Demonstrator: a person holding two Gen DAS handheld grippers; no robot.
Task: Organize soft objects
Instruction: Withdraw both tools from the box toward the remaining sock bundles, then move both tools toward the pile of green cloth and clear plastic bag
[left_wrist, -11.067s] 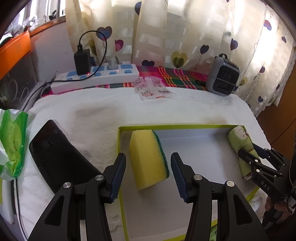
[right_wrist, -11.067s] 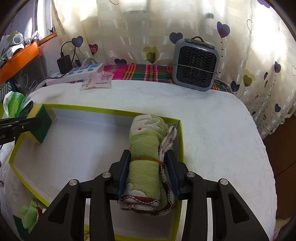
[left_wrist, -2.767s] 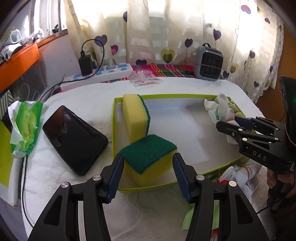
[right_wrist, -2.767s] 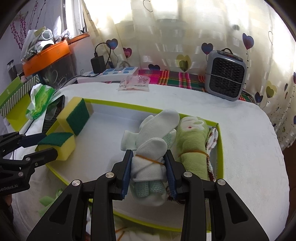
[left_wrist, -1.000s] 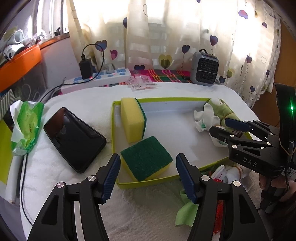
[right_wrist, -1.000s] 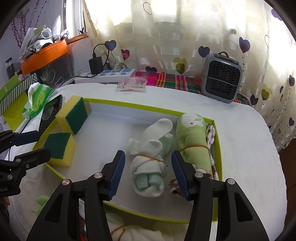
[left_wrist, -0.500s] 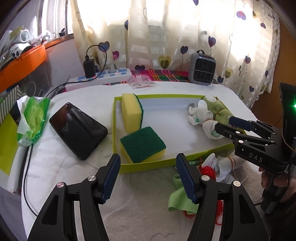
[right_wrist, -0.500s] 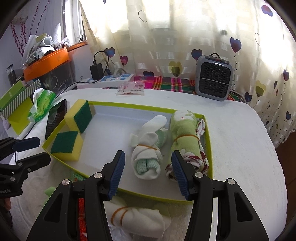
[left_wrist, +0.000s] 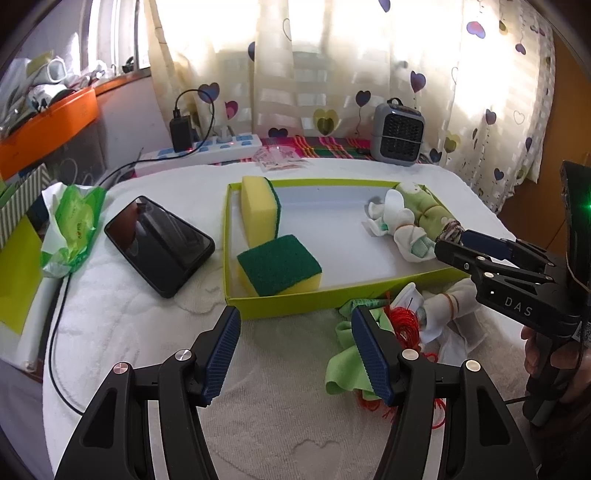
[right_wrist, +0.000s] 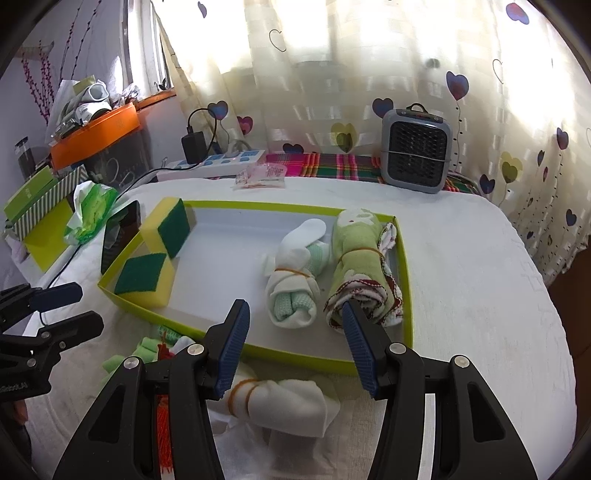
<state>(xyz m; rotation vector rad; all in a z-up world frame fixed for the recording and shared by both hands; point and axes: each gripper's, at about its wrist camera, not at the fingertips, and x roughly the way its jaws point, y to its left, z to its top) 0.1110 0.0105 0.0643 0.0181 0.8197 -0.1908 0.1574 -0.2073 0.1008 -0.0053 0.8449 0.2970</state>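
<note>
White bedding (left_wrist: 155, 332) now fronts both empty, withdrawn hand-held grippers (left_wrist: 295, 350).

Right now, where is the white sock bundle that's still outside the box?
In the right wrist view, the white sock bundle lies on the towel just outside the green box's near wall, below the open right gripper.

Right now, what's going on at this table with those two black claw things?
A person is sorting soft things into a green tray on the white-covered table. Two sponges sit at one end, a white sock bundle and a rolled green towel at the other. The left hand-held gripper and the right hand-held gripper are both open and empty, above the table in front of the tray. Another banded white bundle and some green cloth lie outside the tray.
</note>
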